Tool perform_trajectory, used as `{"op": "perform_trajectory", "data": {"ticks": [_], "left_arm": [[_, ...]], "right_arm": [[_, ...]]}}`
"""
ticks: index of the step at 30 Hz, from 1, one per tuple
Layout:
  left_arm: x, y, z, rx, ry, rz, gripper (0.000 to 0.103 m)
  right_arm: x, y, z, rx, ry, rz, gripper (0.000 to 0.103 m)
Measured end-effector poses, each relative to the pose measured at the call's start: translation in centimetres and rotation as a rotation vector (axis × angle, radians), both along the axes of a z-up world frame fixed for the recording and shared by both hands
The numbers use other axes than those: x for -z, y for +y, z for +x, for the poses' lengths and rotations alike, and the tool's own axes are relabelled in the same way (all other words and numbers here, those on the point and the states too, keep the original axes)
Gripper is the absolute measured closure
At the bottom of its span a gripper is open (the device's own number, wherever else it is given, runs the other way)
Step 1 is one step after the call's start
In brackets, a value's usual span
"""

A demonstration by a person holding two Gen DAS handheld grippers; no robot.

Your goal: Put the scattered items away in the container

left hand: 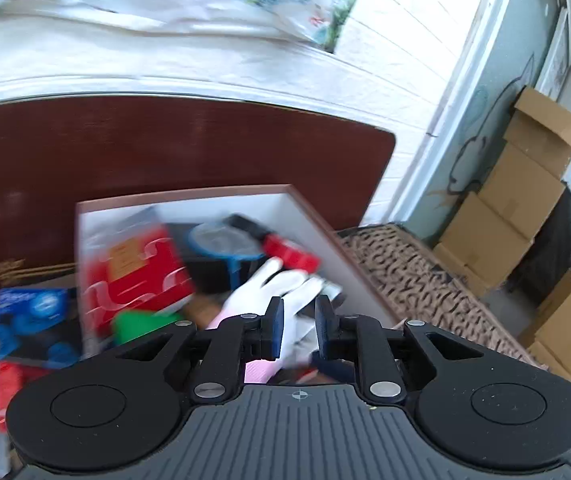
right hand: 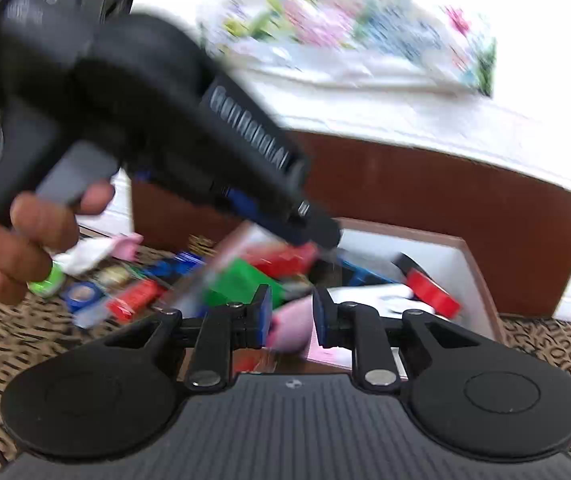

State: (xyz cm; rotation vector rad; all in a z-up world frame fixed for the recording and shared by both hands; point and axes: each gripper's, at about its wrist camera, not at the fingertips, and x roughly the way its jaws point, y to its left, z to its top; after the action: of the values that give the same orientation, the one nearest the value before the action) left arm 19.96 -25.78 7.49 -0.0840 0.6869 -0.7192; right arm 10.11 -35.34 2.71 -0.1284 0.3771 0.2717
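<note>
The container is a brown-rimmed white box [left hand: 317, 220] on a patterned surface; it also shows in the right wrist view [right hand: 457, 264]. It holds a red pack [left hand: 133, 276], a blue tape roll [left hand: 225, 244], a red item [left hand: 289, 254], a green item [left hand: 141, 322] and a white and pink glove [left hand: 269, 288]. My left gripper [left hand: 299, 326] is open just above the glove, nothing held. My right gripper [right hand: 291, 316] is open over the box's near edge, with pink glove cuff [right hand: 291, 320] seen between the fingers. The left tool [right hand: 165, 120] crosses the right wrist view.
Loose items lie left of the box: a blue pack [left hand: 29, 316], a red item [right hand: 135, 298], a blue tape roll [right hand: 81, 294], a green roll [right hand: 47, 280], another glove [right hand: 97, 250]. A dark wooden headboard [left hand: 165, 144] stands behind. Cardboard boxes [left hand: 505, 200] are stacked at right.
</note>
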Motion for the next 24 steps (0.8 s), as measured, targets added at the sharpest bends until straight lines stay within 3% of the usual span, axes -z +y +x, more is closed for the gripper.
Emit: {"op": "perform_trajectory", "data": {"ticks": [2, 4, 6, 8, 9, 12, 15, 24], "left_arm": [[0.7, -1.8, 1.3, -0.002, 0.016, 0.027, 0.088], [1.7, -2.1, 1.6, 0.001, 0.037, 0.046, 0.075], [2.6, -1.5, 0.7, 0.026, 0.013, 0.056, 0.070], [3.7, -1.1, -0.5, 0.035, -0.011, 0.091, 0.057], [4.4, -0.8, -1.1, 0.055, -0.011, 0.110, 0.051], [6.6, -0.2, -3.3, 0.088, -0.021, 0.172, 0.049], [7.6, 0.8, -5.3, 0.086, -0.035, 0.165, 0.031], [13.1, 1.9, -6.7, 0.055, 0.097, 0.219, 0.028]], "right_arm": [[0.9, -1.2, 1.0, 0.035, 0.026, 0.006, 0.078], [1.7, -2.7, 0.7, 0.065, 0.058, 0.060, 0.077], [2.6, -3.7, -0.7, 0.057, 0.071, 0.098, 0.073], [3.9, -3.5, -1.8, 0.036, 0.102, 0.100, 0.055], [4.7, -3.0, -2.2, 0.018, 0.123, 0.091, 0.053], [7.3, -2.0, -3.0, -0.011, 0.186, 0.074, 0.045], [9.5, -1.0, -3.4, -0.011, 0.255, 0.081, 0.044], [11.7, 1.4, -4.5, -0.038, 0.298, 0.066, 0.039]]}}
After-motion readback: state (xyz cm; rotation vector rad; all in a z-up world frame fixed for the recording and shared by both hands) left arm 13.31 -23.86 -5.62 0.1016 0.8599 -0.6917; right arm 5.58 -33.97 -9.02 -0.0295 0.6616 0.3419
